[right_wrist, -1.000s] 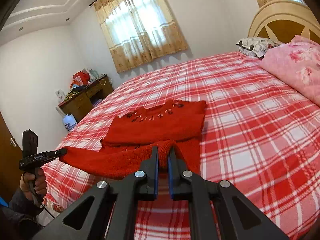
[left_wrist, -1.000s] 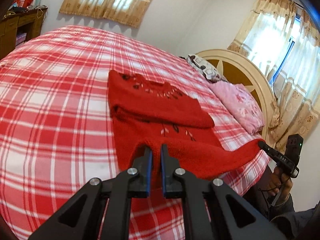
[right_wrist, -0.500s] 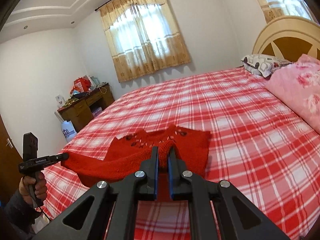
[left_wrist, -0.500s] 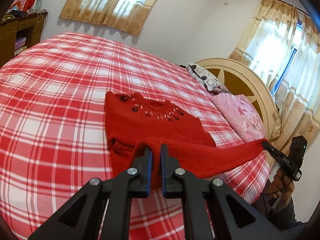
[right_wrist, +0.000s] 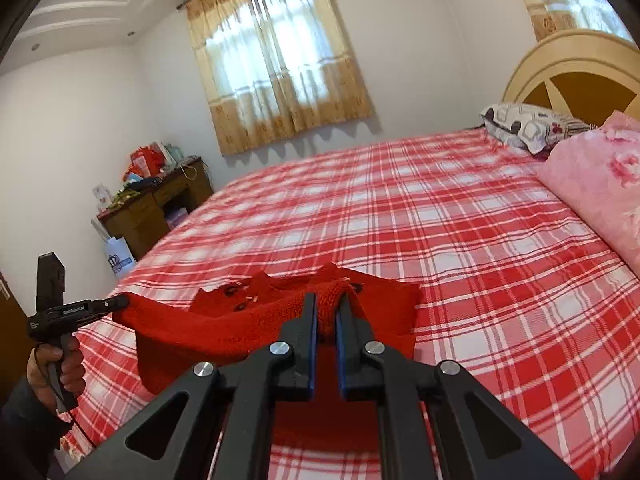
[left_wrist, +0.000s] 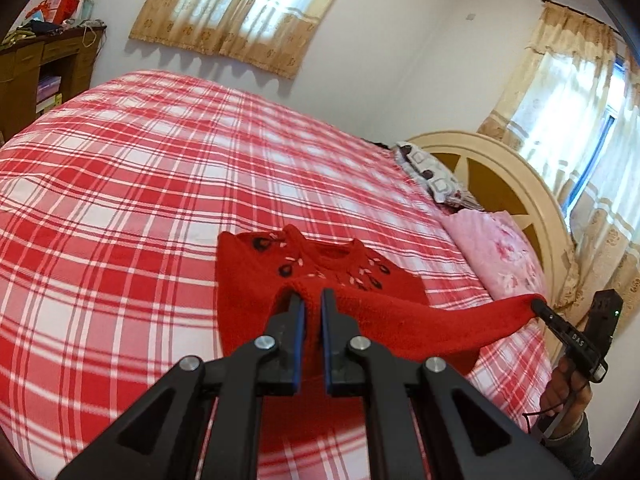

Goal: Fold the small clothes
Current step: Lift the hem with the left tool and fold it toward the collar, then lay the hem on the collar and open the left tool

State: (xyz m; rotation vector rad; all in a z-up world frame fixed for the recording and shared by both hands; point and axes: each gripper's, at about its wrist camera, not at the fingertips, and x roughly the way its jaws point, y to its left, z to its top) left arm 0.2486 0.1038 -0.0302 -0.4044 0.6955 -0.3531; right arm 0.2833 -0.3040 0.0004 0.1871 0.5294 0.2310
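A small red knitted sweater (left_wrist: pixel 244 280) with dark embroidered trim at its collar lies on the red plaid bed (left_wrist: pixel 120 208). My left gripper (left_wrist: pixel 311 297) is shut on one corner of its hem, my right gripper (right_wrist: pixel 327 300) on the other. The hem edge hangs stretched between them, lifted above the bed and carried over the sweater's body toward the collar. The right gripper shows at the right of the left wrist view (left_wrist: pixel 538 303). The left gripper shows at the left of the right wrist view (right_wrist: pixel 120 301). The sweater (right_wrist: pixel 240 320) hides the bed under it.
A pink floral pillow (left_wrist: pixel 496 256) and a patterned grey pillow (left_wrist: pixel 432 176) lie by the cream headboard (left_wrist: pixel 520 176). A wooden desk (right_wrist: pixel 156 208) with clutter stands at the far wall. Curtained windows are behind the bed.
Both grippers have carried the held hem forward over the sweater, from near its lower part to close by the collar. The folded-over part now covers most of the body.
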